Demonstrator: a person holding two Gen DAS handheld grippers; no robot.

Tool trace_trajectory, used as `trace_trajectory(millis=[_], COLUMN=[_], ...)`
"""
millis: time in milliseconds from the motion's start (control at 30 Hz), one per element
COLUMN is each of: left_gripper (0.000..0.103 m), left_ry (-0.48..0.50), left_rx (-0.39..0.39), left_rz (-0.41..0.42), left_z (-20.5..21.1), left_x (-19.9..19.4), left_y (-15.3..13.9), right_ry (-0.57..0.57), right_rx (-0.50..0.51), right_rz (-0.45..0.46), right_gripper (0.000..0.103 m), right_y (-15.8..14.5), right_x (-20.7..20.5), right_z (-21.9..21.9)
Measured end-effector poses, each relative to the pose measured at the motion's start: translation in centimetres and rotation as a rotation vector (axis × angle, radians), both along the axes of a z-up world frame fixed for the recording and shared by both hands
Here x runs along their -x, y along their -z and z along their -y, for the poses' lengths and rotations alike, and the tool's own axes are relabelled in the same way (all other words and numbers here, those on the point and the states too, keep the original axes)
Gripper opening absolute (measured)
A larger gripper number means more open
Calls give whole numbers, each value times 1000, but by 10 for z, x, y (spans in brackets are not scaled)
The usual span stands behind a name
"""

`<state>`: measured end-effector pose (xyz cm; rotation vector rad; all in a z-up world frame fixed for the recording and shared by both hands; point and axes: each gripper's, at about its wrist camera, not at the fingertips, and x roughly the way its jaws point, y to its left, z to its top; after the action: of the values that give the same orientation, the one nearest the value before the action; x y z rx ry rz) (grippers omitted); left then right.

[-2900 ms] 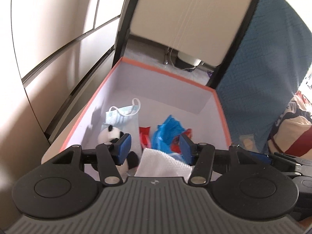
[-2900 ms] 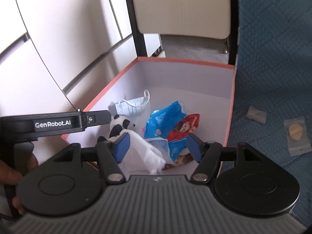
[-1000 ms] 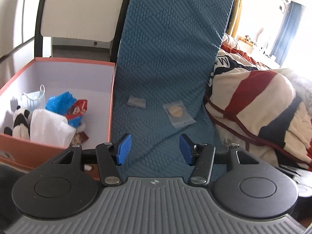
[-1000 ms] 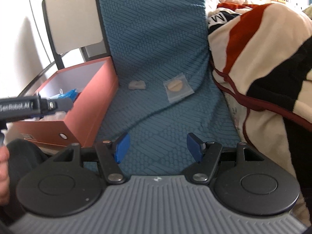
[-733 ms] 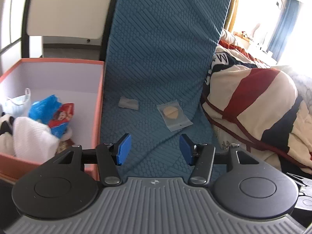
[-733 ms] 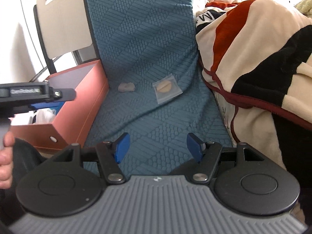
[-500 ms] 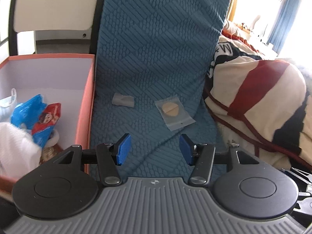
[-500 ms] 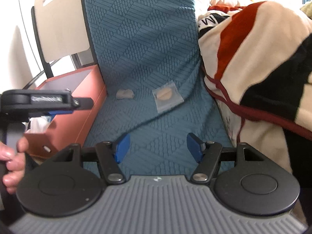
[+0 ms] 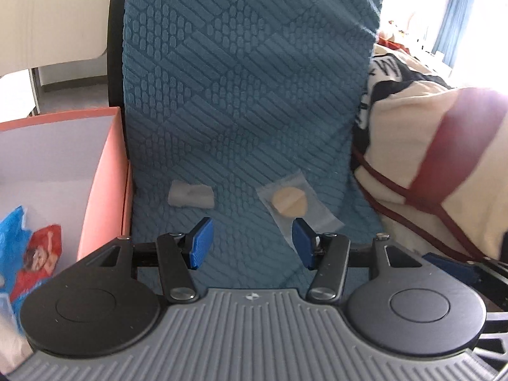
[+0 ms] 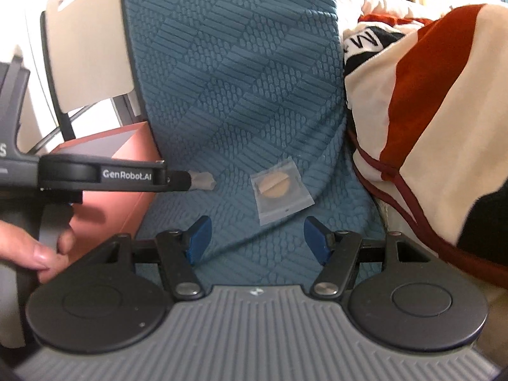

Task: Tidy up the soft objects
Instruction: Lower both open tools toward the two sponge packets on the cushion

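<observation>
- Broadly, a teal quilted cover [image 9: 247, 101] fills the middle of both views; it has a raised pattern of bars and dots, lies flat in the foreground and rises steeply behind.
- Right of the teal quilted cover, touching its edge, a striped blanket [image 10: 438, 101] in cream, red and black is heaped up, with dark red piping along its hem.
- Left of the cover stands an orange box [image 9: 109, 171] with pale inner walls, its side close against the cover's edge; a blue packet [image 9: 12, 238] and a red printed wrapper [image 9: 38, 257] lie inside it.
- Behind the box, left of the cover, a pale chair back [image 10: 85, 41] on a dark frame stands in front of a light wall.
- Beyond the cover's upper right, bright window light and a blue curtain [image 9: 451, 9] show, washed out.
- On the flat part of the cover lies a clear plastic pouch [image 9: 297, 200] holding a tan round pad, right of centre and near the blanket.
- Left of the pouch, apart from it and nearer the box, a small white folded wad [image 9: 191, 193] lies on the cover.
- Over the cover's near end, the left hand-held gripper [image 9: 250, 241] has its blue pads spread apart with nothing between them; its right pad overlaps the pouch's near corner in the view, and contact cannot be told.
- Likewise the right hand-held gripper [image 10: 257, 238] is spread and empty, just short of the pouch.
- At the cover's left, a person's fingers [image 10: 35, 254] wrap the left tool's handle.
</observation>
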<state>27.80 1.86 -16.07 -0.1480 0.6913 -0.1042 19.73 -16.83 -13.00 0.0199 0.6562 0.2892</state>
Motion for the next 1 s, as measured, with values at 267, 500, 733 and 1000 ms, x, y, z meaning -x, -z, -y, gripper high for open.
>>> trace_trajectory(millis=[267, 500, 733, 1000], left_gripper=[61, 61, 61, 73], left_ry=[-27, -10, -30, -83], left_rx=[27, 5, -25, -58], left_rz=[-16, -48, -98, -160], left_z=[-4, 1, -5, -16], left_x=[-35, -58, -93, -137], left_y=[15, 31, 41, 51], right_ry=[-13, -23, -63, -103], right_rx=[35, 69, 111, 140], right_rz=[-11, -55, -83, -99], right_gripper=[67, 67, 67, 67], right_y=[17, 33, 47, 61], right_x=[-42, -81, -107, -140], right_z=[2, -1, -20, -45])
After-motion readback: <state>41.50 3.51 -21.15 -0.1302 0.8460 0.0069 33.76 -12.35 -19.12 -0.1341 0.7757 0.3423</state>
